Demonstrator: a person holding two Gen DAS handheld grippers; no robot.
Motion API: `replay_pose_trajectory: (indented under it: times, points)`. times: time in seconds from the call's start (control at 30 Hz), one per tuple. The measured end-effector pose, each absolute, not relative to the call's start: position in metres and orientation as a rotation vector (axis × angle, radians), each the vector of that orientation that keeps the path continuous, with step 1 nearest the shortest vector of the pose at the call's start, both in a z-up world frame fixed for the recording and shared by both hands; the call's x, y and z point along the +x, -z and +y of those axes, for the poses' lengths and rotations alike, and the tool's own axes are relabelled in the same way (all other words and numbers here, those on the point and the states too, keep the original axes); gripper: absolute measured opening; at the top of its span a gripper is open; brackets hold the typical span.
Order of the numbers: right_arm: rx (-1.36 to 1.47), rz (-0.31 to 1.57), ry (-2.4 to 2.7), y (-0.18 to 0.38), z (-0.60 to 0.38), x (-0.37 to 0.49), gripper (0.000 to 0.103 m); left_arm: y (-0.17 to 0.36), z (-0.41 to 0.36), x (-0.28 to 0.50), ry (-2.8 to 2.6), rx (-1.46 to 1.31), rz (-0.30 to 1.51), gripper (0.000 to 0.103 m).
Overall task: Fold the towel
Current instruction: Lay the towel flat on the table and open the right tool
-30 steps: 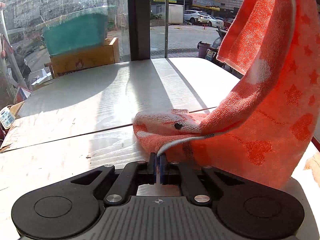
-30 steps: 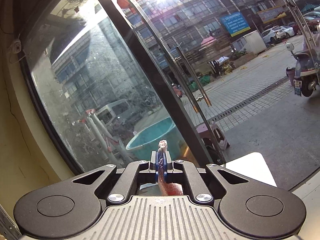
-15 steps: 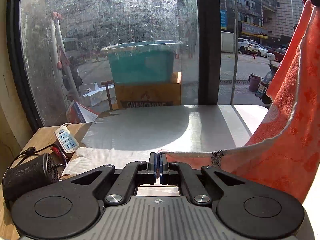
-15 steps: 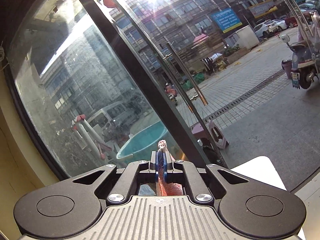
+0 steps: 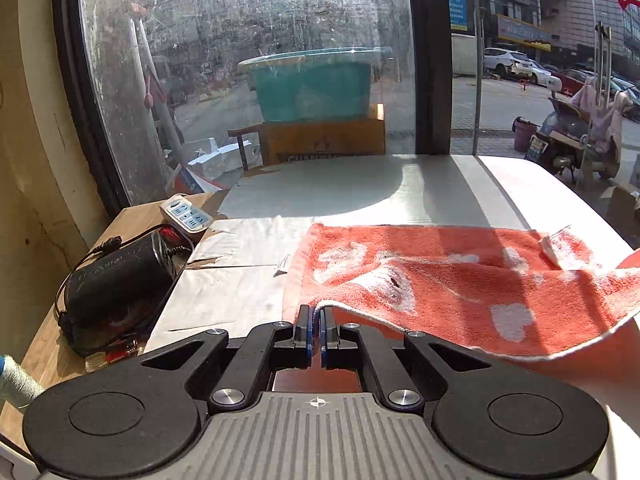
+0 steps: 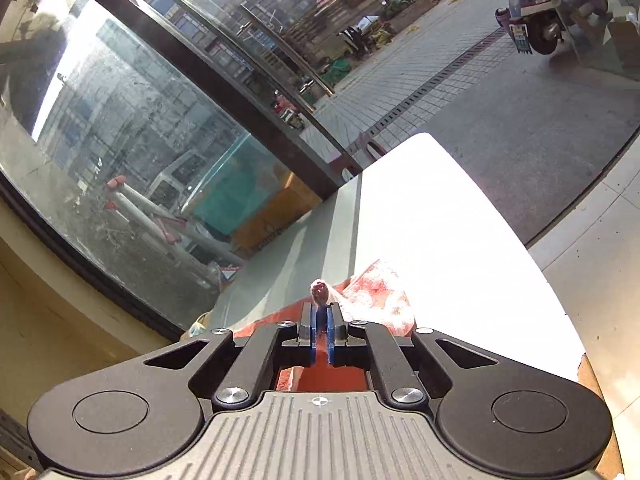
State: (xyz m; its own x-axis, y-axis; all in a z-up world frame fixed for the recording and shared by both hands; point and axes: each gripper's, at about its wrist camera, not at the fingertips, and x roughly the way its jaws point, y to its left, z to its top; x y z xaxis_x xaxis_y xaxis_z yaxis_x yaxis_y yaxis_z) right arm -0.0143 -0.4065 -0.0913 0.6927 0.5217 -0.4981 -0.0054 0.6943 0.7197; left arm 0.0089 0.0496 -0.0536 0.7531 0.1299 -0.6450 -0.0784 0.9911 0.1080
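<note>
An orange towel with pale star and heart marks lies spread across the white table in the left wrist view. Its far part rests flat and its near edge rises off the surface. My left gripper is shut on that near white-trimmed edge at its left corner. In the right wrist view my right gripper is shut on a bunched corner of the towel, a nub of cloth poking out past the fingertips. The cloth below it reaches the sunlit table.
A black pouch with cables and a white power strip sit on the wooden ledge at the left. A glass wall stands just past the table's far edge, with a teal tub on a cardboard box outside it. A parked scooter stands on the pavement.
The towel hung high at the right; now it lies spread over the table. The right gripper has dropped toward the table with its corner. The left gripper has drawn its edge left and back.
</note>
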Motion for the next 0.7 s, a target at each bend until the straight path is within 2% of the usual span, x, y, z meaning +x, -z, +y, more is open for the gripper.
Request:
replay_pose_trajectory:
  times: [0.03,0.1,0.13,0.17,0.2,0.27,0.3,0.37,0.4,0.53,0.7]
  points:
    - [0.766,0.804,-0.308,0.106,-0.41,-0.019,0.01,0.06,0.053,0.006,-0.126,0.065,0.736,0.006]
    - [0.743,0.854,-0.276,0.118,-0.414,-0.024,0.032,0.064,0.061,0.0,-0.149,0.05,0.757,0.006]
    - [0.719,0.87,-0.271,0.12,-0.415,-0.027,0.052,0.063,0.063,-0.003,-0.155,0.047,0.754,0.007]
    - [0.69,0.874,-0.268,0.119,-0.417,-0.03,0.065,0.059,0.065,-0.005,-0.157,0.045,0.74,0.012]
    - [0.653,0.864,-0.262,0.114,-0.416,-0.031,0.068,0.056,0.065,-0.007,-0.156,0.046,0.722,0.015]
    - [0.564,0.838,-0.237,0.099,-0.409,-0.034,0.071,0.049,0.062,-0.009,-0.14,0.048,0.685,0.033]
    - [0.519,0.822,-0.216,0.093,-0.402,-0.037,0.071,0.046,0.058,-0.007,-0.118,0.05,0.673,0.037]
    - [0.337,0.714,-0.125,0.078,-0.388,-0.044,0.071,0.043,0.048,0.0,-0.072,0.056,0.649,0.06]
    - [0.275,0.675,-0.106,0.074,-0.377,-0.046,0.071,0.046,0.042,0.009,-0.054,0.06,0.647,0.066]
    - [-0.197,0.476,-0.169,0.069,-0.298,-0.041,0.071,0.076,0.026,0.044,-0.07,0.073,0.68,0.068]
    - [-0.564,0.463,-0.244,0.106,-0.217,-0.015,0.071,0.109,0.034,0.057,-0.161,0.069,0.748,0.068]
